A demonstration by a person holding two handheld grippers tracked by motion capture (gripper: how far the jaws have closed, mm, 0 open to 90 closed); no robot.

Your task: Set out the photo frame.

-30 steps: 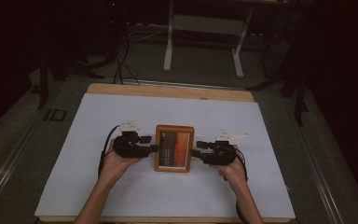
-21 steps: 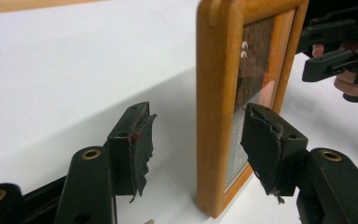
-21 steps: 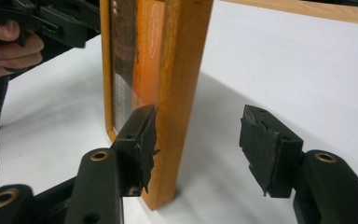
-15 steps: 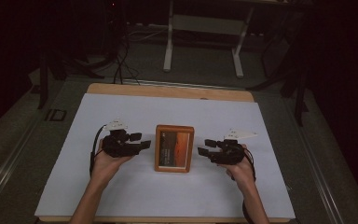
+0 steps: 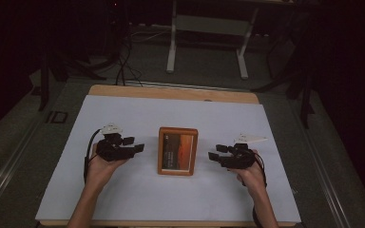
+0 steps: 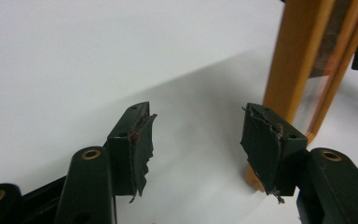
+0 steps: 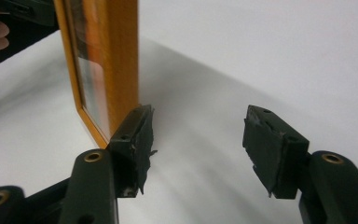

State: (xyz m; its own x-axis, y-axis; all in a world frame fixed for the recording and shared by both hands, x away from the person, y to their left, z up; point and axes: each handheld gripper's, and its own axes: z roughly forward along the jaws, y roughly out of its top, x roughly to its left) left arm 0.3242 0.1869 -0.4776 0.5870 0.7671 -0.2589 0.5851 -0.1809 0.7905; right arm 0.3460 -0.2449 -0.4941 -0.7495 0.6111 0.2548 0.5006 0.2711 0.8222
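- A picture frame (image 5: 177, 150) lies flat near the middle of the white worktop (image 5: 123, 114), its long sides facing the 2 grippers and well in from every edge.
- The left gripper (image 5: 138, 148) stands just off the frame's left side, jaws apart and holding nothing; in the left gripper view the wooden rim (image 6: 298, 65) rises beside 1 pad (image 6: 261, 140).
- The right gripper (image 5: 214, 156) stands off the right side; its jaws have just been opening and nothing lies between them.
- The frame looks stiff and fairly light, but its glazed front is probably fragile and slippery.
- The wooden rim on the long sides seems the safest hold.
- There are no containers on the worktop.
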